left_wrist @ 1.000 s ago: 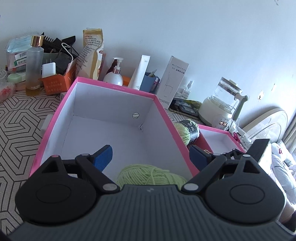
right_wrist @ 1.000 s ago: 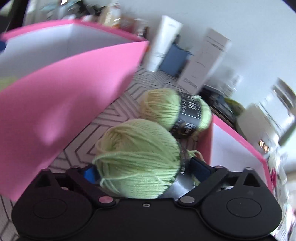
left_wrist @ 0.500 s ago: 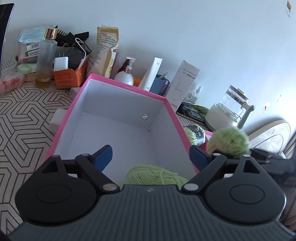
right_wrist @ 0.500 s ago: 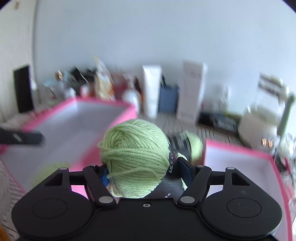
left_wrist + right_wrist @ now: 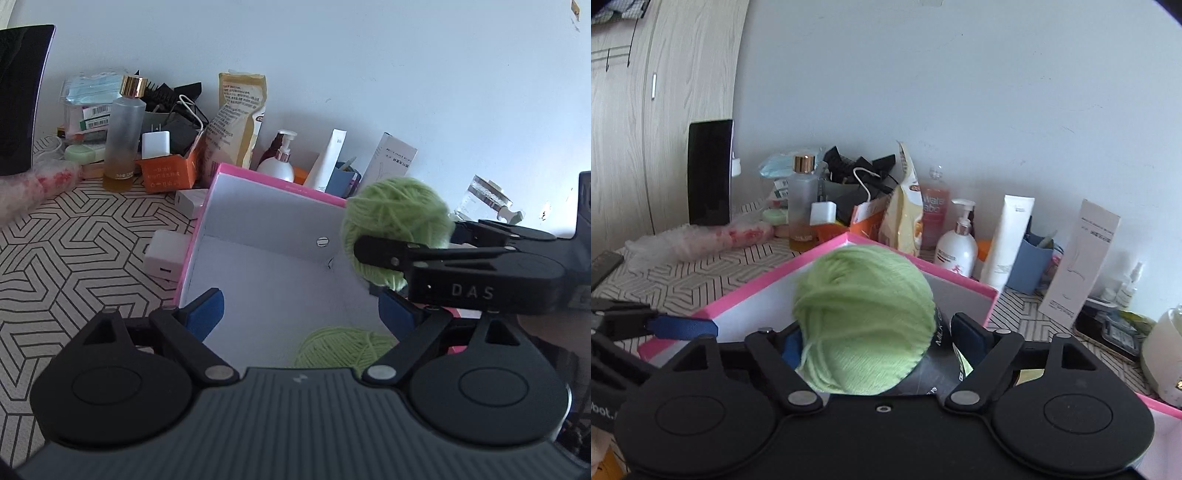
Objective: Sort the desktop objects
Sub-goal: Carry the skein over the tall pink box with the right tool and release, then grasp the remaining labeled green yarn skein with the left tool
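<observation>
A light green yarn ball (image 5: pixel 864 317) with a black label sits between the pads of my right gripper (image 5: pixel 879 339), whose jaws are opening while still pressing on it. In the left wrist view that yarn ball (image 5: pixel 395 210) hangs above the right wall of the pink box (image 5: pixel 280 182), with the right gripper (image 5: pixel 406 240) reaching in from the right. My left gripper (image 5: pixel 301 306) is open over the box's white inside, holding nothing. A second green yarn ball (image 5: pixel 343 347) lies in the box below it, partly hidden by the gripper body.
Along the back wall stand a gold-capped bottle (image 5: pixel 123 136), an orange box (image 5: pixel 166 173), a pump bottle (image 5: pixel 277 162) and a white carton (image 5: pixel 391 162). A small white box (image 5: pixel 162 254) lies left of the pink box. A second pink box (image 5: pixel 1160 410) and a kettle (image 5: pixel 1163 354) are at the right.
The right gripper rose from the table beside the pink box with the yarn ball and now holds it over the box. The left gripper drifted slightly, still open.
</observation>
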